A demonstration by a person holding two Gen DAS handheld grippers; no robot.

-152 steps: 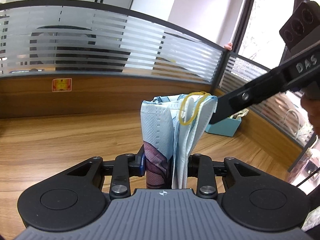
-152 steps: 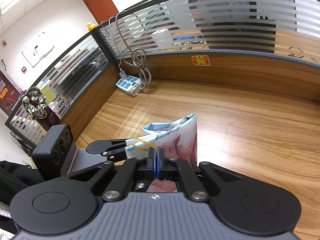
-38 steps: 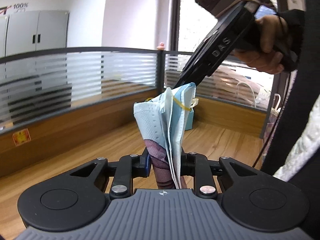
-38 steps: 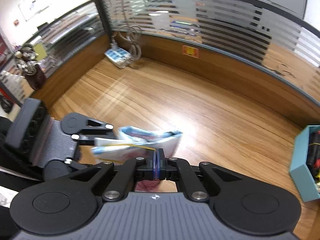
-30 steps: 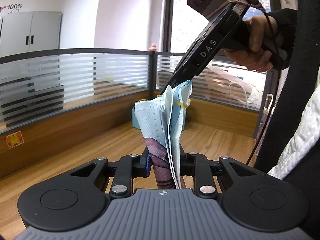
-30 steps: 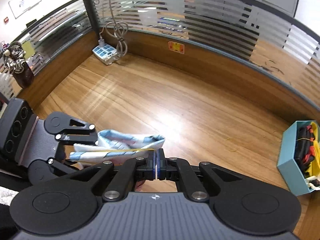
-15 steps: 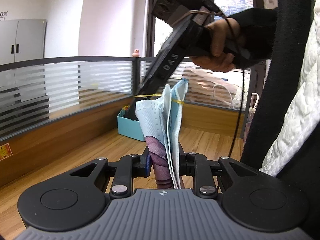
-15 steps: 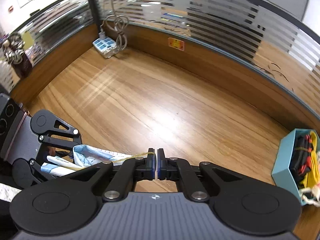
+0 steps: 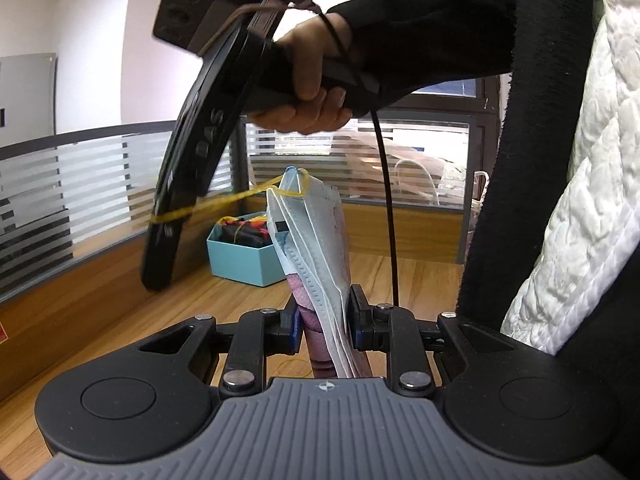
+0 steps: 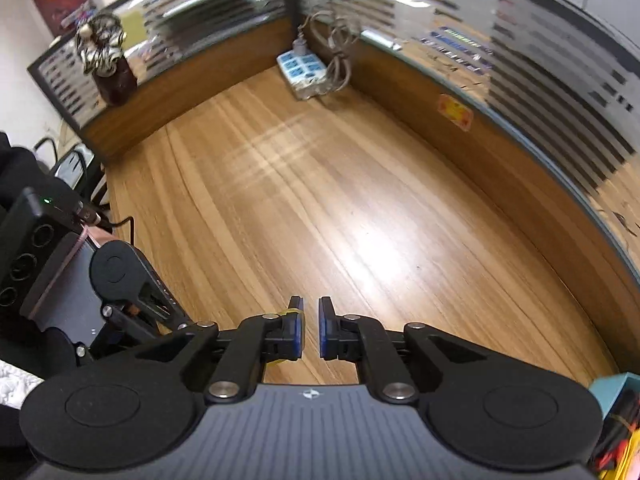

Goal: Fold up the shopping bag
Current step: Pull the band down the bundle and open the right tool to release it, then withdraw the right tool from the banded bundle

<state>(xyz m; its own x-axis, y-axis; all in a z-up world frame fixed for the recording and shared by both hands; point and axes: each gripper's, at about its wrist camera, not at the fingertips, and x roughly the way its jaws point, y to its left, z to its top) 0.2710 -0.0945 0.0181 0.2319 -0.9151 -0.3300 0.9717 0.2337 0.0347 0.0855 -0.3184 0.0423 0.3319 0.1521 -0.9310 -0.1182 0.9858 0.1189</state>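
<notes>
The folded shopping bag (image 9: 316, 248), pale blue with a pink print, stands upright between the pads of my left gripper (image 9: 324, 316), which is shut on it. A yellow rubber band (image 9: 224, 200) is stretched from the bag's top corner leftward to a finger of my right gripper (image 9: 158, 276), which a hand (image 9: 308, 80) holds above and left of the bag. In the right wrist view, my right gripper (image 10: 310, 328) shows a narrow gap between its pads; the band (image 10: 290, 312) wraps its left finger. The bag is hidden there. The left gripper's body (image 10: 120, 276) sits at the left.
A teal box (image 9: 248, 256) of clips and bands stands on the wooden desk (image 10: 320, 200) by the striped glass partition. A loose rubber band (image 9: 294, 364) lies on the desk. A power strip (image 10: 304, 68) and a figurine (image 10: 104, 56) are far off. A white quilted jacket (image 9: 580, 200) fills the right.
The right gripper's pads have parted slightly and it has pulled left, away from the bag's top, stretching the band. The bag has dropped out of the right wrist view.
</notes>
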